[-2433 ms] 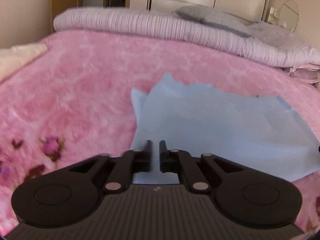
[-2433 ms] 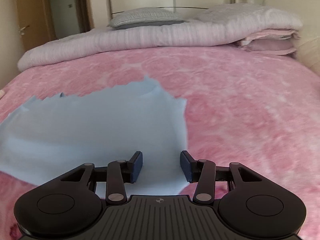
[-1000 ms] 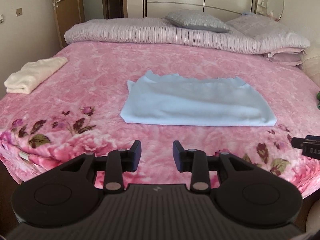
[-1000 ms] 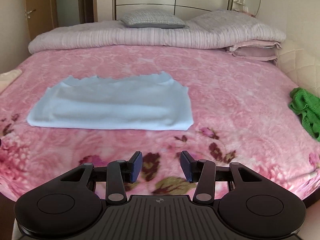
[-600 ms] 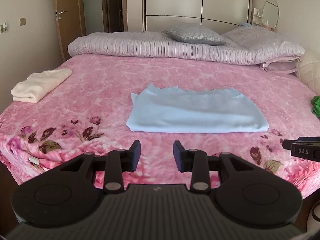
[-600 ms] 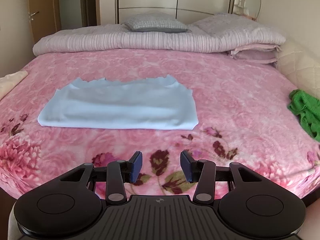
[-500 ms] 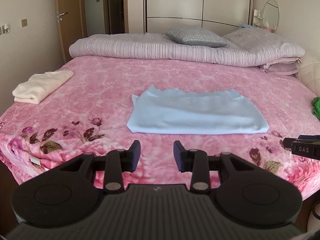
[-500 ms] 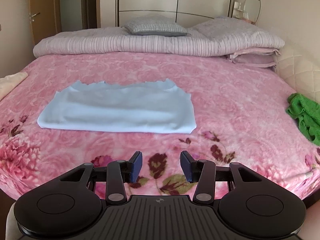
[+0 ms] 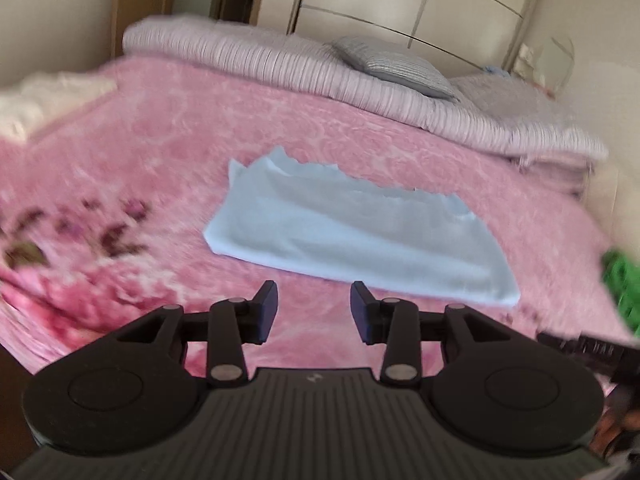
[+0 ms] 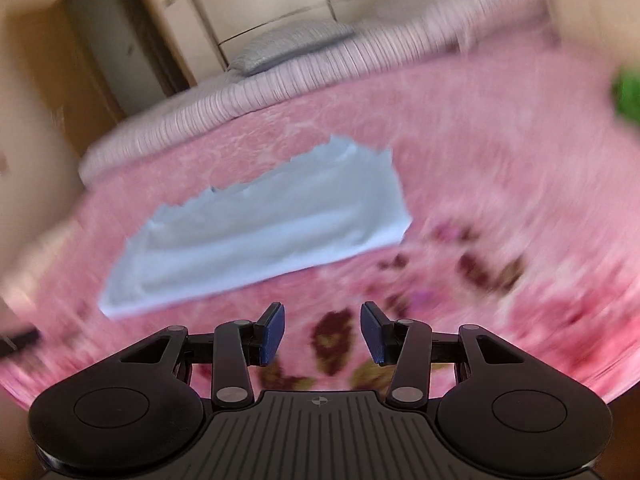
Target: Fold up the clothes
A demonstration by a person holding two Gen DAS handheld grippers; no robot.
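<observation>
At the far left of the left wrist view a cream folded cloth [image 9: 48,100] lies blurred on the edge of the bed, on the pink floral blanket [image 9: 120,152]. The left tongs [image 9: 314,312] hang released, jaws spread and holding nothing, above the near part of the blanket. Just beyond them the light blue garment [image 9: 352,232] lies folded into a flat rectangle in the middle of the bed, its jagged edge toward the striped lilac duvet [image 9: 280,64] and the grey pillow [image 9: 392,66]. A green garment [image 9: 622,284] shows at the right edge. In the blurred, tilted right wrist view the right tongs [image 10: 322,332] are also released and empty, near the blue garment's [image 10: 272,224] closer edge but apart from it.
</observation>
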